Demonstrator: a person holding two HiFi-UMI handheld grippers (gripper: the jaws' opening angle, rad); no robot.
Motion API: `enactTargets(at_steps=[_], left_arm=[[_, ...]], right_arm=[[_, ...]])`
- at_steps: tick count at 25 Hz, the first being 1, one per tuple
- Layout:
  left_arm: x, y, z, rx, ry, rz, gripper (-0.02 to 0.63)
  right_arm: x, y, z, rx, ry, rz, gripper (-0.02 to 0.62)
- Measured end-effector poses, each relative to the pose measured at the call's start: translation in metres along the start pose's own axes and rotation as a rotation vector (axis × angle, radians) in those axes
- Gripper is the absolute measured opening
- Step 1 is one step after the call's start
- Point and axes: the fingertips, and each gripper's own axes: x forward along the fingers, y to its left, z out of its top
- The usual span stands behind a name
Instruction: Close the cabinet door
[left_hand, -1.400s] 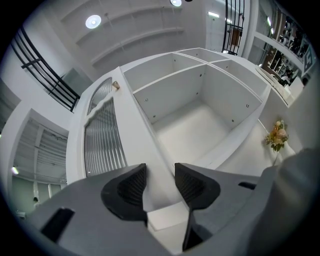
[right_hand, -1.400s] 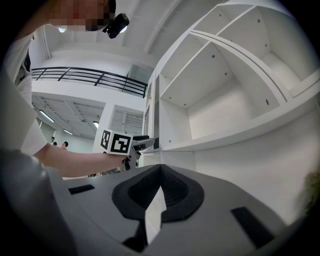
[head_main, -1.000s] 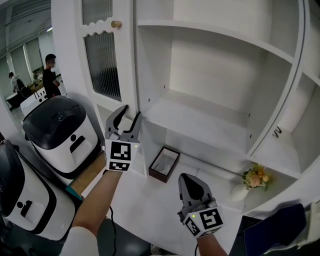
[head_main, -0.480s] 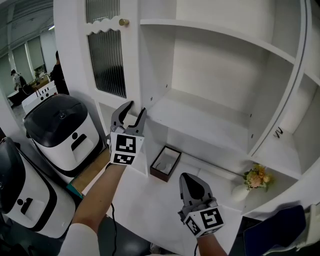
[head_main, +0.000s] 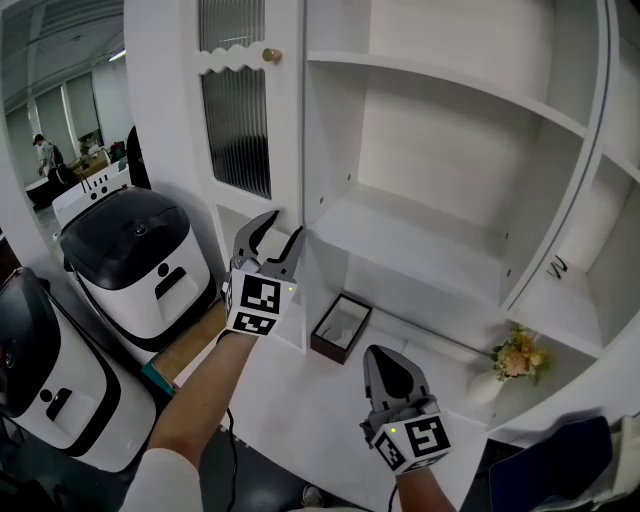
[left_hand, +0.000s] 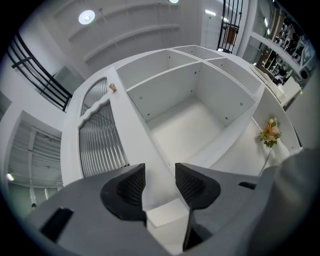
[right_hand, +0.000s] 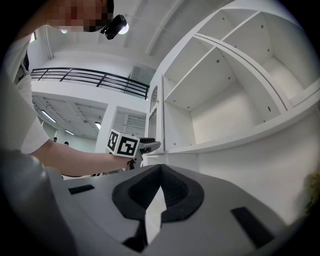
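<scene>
I am holding my left gripper (head_main: 280, 228) with its fingers spread, and the free edge of the door (head_main: 287, 130) is standing in the gap between them, just off the bench's (head_main: 290, 400) left edge. I cannot tell whether either pad is touching it. The door is hanging open, swung out leftward from the cabinet, with its small knob (head_main: 270, 55) high above my fingers. I am judging it a stiff, painted panel, light on its hinges. The ribbed glass (head_main: 238, 130) in its middle is making me wary, so I am favouring the solid white edge for my hold or push. That paint is looking slick, so a flat push should be serving better than a pinch. My right gripper (head_main: 388, 360) is hovering over the bench's front edge with its fingers pressed together on nothing. Near the bench's back left corner a dark-rimmed box (head_main: 341, 327) is lying open-topped, showing only a pale lining. Toward the right edge a vase (head_main: 478, 385) is carrying a small bunch of flowers (head_main: 515, 355). The shelves (head_main: 420, 235) above are bare.
</scene>
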Motion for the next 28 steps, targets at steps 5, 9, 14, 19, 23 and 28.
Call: enactTargets(at_steps=[5, 9, 14, 19, 23, 28], left_arm=[[-0.048, 0.000, -0.003, 0.001, 0.001, -0.019, 0.167], [-0.104, 0.015, -0.007, -0.003, 0.004, 0.009, 0.097], [-0.185, 0.039, -0.004, 0.010, 0.026, 0.074, 0.008], [-0.255, 0.057, -0.005, 0.020, 0.055, 0.131, 0.005], [-0.302, 0.072, -0.003, 0.072, 0.067, 0.174, 0.005], [-0.361, 0.086, -0.002, 0.119, 0.083, 0.231, 0.005]], right_arm=[[0.005, 0.029, 0.002, 0.005, 0.001, 0.050, -0.002], [0.013, 0.061, -0.002, 0.015, 0.012, 0.110, -0.002], [0.022, 0.103, -0.003, 0.020, 0.017, 0.183, -0.002], [0.029, 0.134, -0.005, 0.022, 0.029, 0.233, -0.003], [0.035, 0.155, -0.005, 0.018, 0.027, 0.270, -0.003], [0.034, 0.169, -0.005, 0.007, 0.025, 0.289, -0.003]])
